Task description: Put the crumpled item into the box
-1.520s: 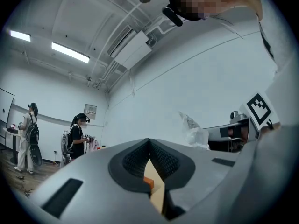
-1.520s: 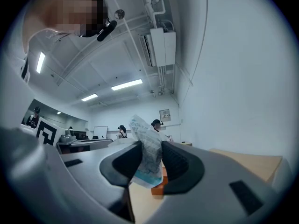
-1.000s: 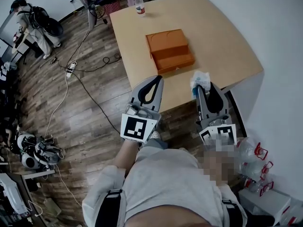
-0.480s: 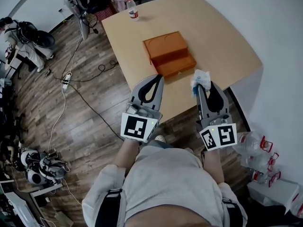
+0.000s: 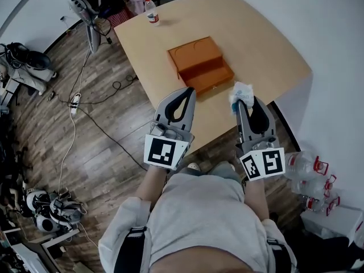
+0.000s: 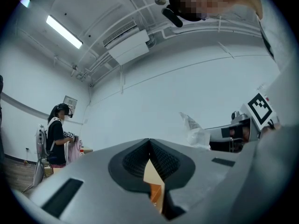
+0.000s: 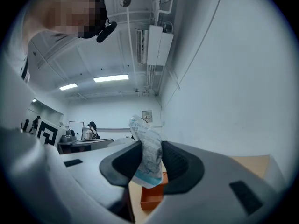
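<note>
With the left tongs (image 5: pixel 183 94) closed and empty, the crumpled item (image 5: pixel 241 91) gripped by the right tongs (image 5: pixel 245 103) should be carried squarely over the seemingly open box (image 5: pixel 200 66) before release.

The rectangular cardboard box (image 5: pixel 200 65) is orange, the wooden counter (image 5: pixel 267 44) pale tan; the white crumpled plastic item (image 5: pixel 241 94) bears pale blue print.

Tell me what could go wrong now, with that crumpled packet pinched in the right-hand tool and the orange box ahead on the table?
The right gripper has its jaws pinching the crumpled packet by a narrow part, and much of it sticks out beyond them; it might slip free short of the orange box. It hangs near the table's front edge, so a drop could end on the floor.
</note>
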`<state>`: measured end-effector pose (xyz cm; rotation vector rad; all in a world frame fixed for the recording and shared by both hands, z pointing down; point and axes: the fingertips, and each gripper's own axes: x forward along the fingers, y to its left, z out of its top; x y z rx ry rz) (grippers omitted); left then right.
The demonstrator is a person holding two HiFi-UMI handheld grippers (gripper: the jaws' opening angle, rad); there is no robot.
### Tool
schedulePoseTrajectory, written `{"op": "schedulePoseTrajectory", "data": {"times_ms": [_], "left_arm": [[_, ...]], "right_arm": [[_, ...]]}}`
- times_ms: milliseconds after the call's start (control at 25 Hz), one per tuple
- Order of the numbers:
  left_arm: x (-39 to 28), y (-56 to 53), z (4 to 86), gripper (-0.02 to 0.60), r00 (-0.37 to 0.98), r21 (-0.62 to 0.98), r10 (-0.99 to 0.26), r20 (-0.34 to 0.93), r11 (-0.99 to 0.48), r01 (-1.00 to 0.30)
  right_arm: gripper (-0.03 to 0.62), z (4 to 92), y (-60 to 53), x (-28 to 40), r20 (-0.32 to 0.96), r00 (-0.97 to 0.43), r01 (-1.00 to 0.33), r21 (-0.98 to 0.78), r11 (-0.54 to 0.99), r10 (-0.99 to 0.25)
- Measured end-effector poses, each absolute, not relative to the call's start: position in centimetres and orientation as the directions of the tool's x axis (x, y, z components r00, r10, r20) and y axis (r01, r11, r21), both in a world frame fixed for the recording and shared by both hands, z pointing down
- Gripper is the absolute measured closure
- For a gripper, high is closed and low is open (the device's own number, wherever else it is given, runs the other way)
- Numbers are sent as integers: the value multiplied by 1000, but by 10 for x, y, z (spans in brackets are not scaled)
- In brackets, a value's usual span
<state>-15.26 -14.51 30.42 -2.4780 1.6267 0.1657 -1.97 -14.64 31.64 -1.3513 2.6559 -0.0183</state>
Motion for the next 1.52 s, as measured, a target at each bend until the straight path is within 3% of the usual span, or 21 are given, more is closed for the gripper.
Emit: {"op": "schedulePoseTrajectory", "data": {"times_ms": [520, 1520], "left_arm": [[-174, -173, 310, 568, 288, -88, -943, -164, -277, -957], [-162, -235, 305, 568, -82, -86, -981, -173, 98, -991]], "right_arm": [[467, 318, -191, -35, -144, -655, -738, -89, 669, -742], [467, 309, -307, -45, -136, -891, -427, -70, 902, -432]]}}
